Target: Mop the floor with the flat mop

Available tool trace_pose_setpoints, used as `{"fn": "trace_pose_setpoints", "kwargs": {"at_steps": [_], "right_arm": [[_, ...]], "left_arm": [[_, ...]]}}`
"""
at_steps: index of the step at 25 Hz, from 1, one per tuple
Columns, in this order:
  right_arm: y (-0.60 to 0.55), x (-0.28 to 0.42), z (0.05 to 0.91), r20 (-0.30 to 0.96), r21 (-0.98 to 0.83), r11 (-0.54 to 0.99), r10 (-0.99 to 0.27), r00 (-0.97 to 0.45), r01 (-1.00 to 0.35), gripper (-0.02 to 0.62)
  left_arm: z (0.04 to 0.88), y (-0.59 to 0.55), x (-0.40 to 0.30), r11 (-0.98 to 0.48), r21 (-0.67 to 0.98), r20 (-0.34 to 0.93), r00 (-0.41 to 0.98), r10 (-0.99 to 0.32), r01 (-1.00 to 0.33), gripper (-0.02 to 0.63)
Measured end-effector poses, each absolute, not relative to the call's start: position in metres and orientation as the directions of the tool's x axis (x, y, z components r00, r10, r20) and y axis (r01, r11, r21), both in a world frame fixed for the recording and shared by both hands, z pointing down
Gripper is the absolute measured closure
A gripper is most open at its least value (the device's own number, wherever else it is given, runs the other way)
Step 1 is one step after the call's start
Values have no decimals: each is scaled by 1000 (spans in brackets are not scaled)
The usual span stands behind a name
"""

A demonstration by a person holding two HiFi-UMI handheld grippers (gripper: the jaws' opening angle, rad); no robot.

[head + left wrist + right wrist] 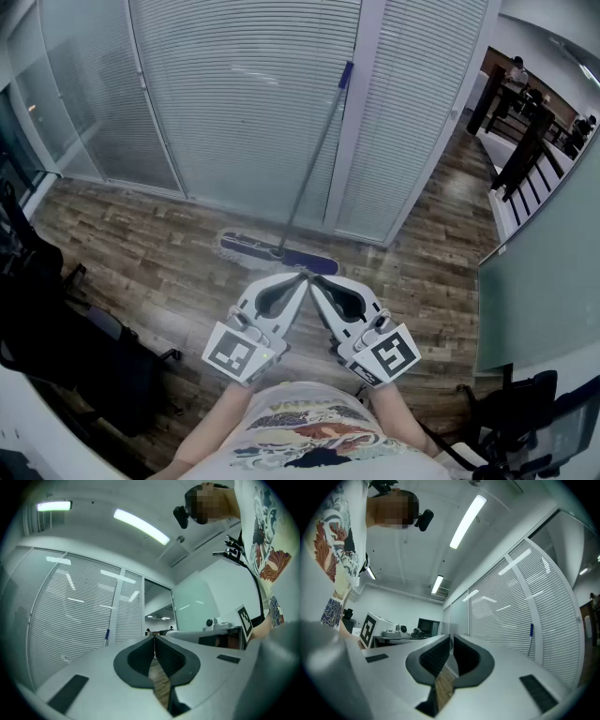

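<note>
- Head view puts our left gripper (298, 281) and right gripper (317, 283) just ahead of our body. Their tips nearly touch each other.
- Both have their jaws together with nothing held. In each gripper view the pads meet at the tips, and only floor (141, 253) shows through the slot below.
- Just beyond the tips lies the mop, with its flat head (277, 251) down on the wood floor, apart from both grippers.
- From the middle of the head the pole (314, 150) rises and leans on the wall (244, 94) of blinds, with its blue end (346, 75) uppermost.
- We judge the mop light and the pole stiff, thin and smooth, so it may turn or slip in a loose grip.
- The head looks hinged to the pole, so it should stay flat as the pole tilts.
- We would open both grippers and clamp one at mid-pole and the other higher, nearer the blue end, for leverage.
- The pole only leans, so a knock before we have hold could send it sliding along the wall.
</note>
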State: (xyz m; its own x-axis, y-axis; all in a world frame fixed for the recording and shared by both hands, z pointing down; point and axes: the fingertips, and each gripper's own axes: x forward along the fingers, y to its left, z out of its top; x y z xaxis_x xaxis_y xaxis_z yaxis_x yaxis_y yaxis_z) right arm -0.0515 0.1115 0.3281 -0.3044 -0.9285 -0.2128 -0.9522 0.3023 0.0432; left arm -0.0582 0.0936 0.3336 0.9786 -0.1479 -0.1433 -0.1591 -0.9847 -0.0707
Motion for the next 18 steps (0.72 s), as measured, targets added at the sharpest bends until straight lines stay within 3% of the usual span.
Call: {"fn": "trace_pose_setpoints", "kwargs": {"at_steps": [9, 13, 18], "right_arm": [[96, -60, 327, -234, 22, 322, -919, -318, -946, 557], [88, -63, 327, -247, 12, 321, -917, -314, -947, 557], [76, -66, 330, -242, -6, 321, -919, -310, -947, 557]], "left_arm": [[323, 84, -66, -987, -81, -212, 970, -118, -138, 591], [332, 73, -70, -983, -106, -148, 980, -131, -147, 591], [326, 62, -73, -985, -98, -190, 974, -122, -142, 591]]}}
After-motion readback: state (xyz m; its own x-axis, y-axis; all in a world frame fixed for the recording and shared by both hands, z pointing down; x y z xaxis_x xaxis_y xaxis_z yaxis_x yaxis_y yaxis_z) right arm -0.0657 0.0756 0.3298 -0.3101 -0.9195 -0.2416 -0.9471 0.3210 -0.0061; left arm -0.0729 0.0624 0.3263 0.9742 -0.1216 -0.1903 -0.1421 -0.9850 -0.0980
